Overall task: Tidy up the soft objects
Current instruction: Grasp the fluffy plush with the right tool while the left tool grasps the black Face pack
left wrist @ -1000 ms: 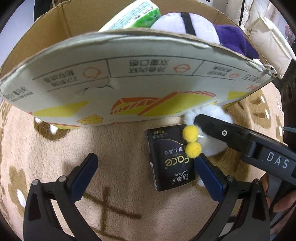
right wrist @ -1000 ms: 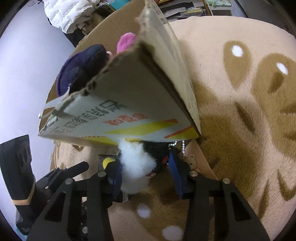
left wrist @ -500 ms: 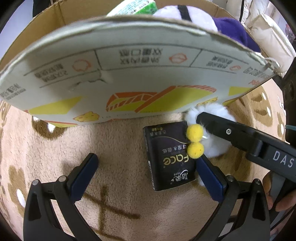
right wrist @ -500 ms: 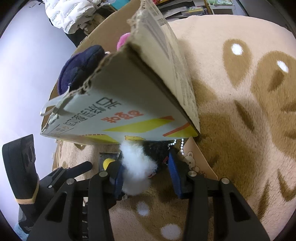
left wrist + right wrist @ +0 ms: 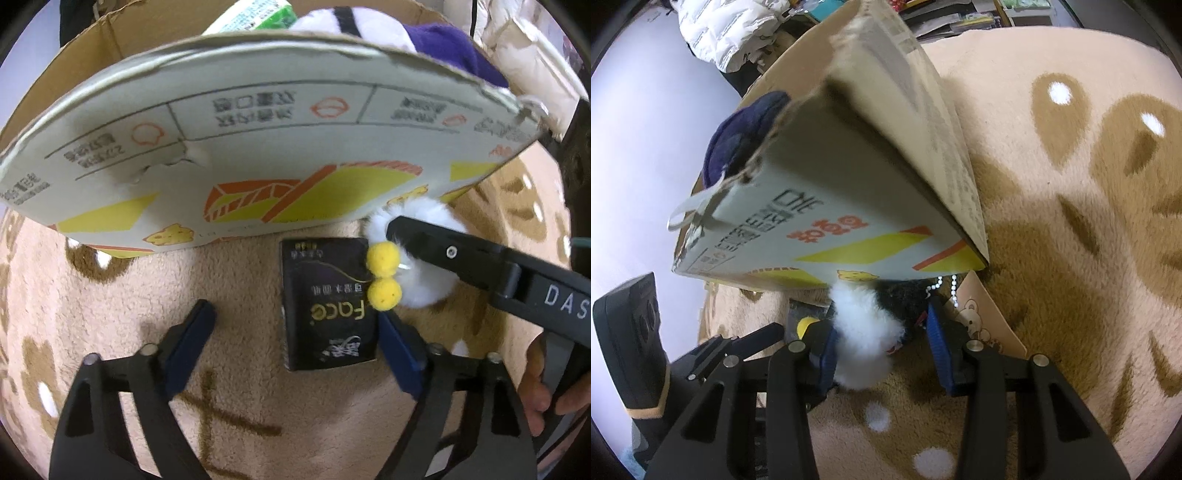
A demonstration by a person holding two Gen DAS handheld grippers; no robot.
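Observation:
A white fluffy plush toy (image 5: 862, 332) with black fur, yellow pompom feet (image 5: 383, 273) and a bead chain lies on the rug at the foot of a cardboard box (image 5: 258, 147). My right gripper (image 5: 882, 339) straddles the toy, its blue pads at either side, jaws partly closed; I cannot tell if they grip it. In the left wrist view the toy (image 5: 424, 280) shows behind the right gripper's finger. My left gripper (image 5: 295, 332) is open, and a black tissue pack (image 5: 328, 306) lies between its fingers.
The box holds a purple plush (image 5: 450, 44), a white plush (image 5: 354, 22) and a green-white pack (image 5: 255, 14). The box wall (image 5: 849, 192) leans over the toy. A beige card with bear prints (image 5: 990, 314) lies under the right finger. The rug (image 5: 1071, 221) is tan with brown patterns.
The right gripper's jaws have narrowed slightly around the fluffy toy. The left gripper has barely moved and stays open over the black pack.

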